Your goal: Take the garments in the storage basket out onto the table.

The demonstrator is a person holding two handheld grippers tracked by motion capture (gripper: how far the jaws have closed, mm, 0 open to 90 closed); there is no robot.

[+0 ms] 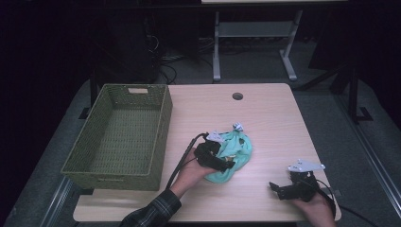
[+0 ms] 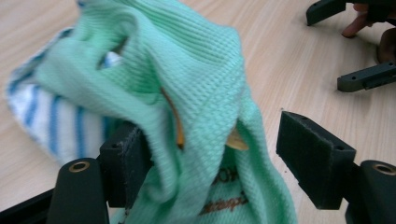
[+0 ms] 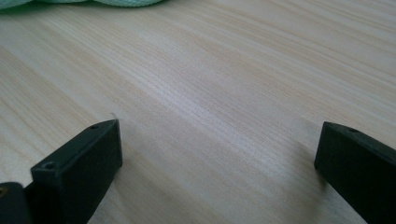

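A mint-green knitted cloth lies crumpled on the wooden table, left of the middle. In the left gripper view the green cloth hangs between my jaws over a white cloth with blue stripes. My left gripper stands open around the green cloth: the left pad touches the fabric, the right pad is apart from it. My right gripper rests open near the table's front right edge, with bare wood between its jaws. The green cloth's edge shows far off.
An empty green woven basket stands at the table's left side, overhanging it. A round cable hole sits near the far edge. The right gripper shows at the upper right of the left gripper view. Table legs stand behind.
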